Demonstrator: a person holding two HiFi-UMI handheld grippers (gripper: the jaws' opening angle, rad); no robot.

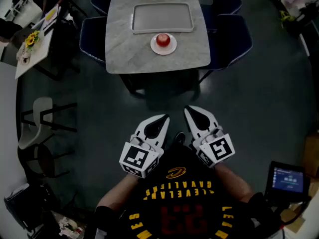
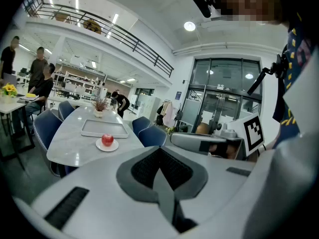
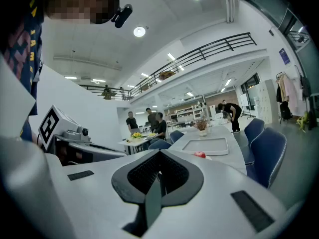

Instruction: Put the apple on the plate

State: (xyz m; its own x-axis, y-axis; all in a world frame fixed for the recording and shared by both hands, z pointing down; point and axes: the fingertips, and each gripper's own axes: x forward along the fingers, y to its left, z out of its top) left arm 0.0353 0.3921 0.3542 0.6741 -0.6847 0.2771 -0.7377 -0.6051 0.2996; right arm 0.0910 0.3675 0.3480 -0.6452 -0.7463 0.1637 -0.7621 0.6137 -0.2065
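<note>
A red apple rests on a small white plate near the front edge of a grey marble table. The left gripper view shows the apple on its plate far ahead, and the right gripper view catches only a sliver of the apple. Both grippers hang close to my chest, well short of the table. My left gripper is shut and holds nothing. My right gripper is shut too, with nothing between its jaws.
A grey tray lies behind the plate and a potted plant stands at the table's far end. Dark blue chairs flank the table. Dark floor separates me from it. Several people sit or stand at a side table with yellow flowers.
</note>
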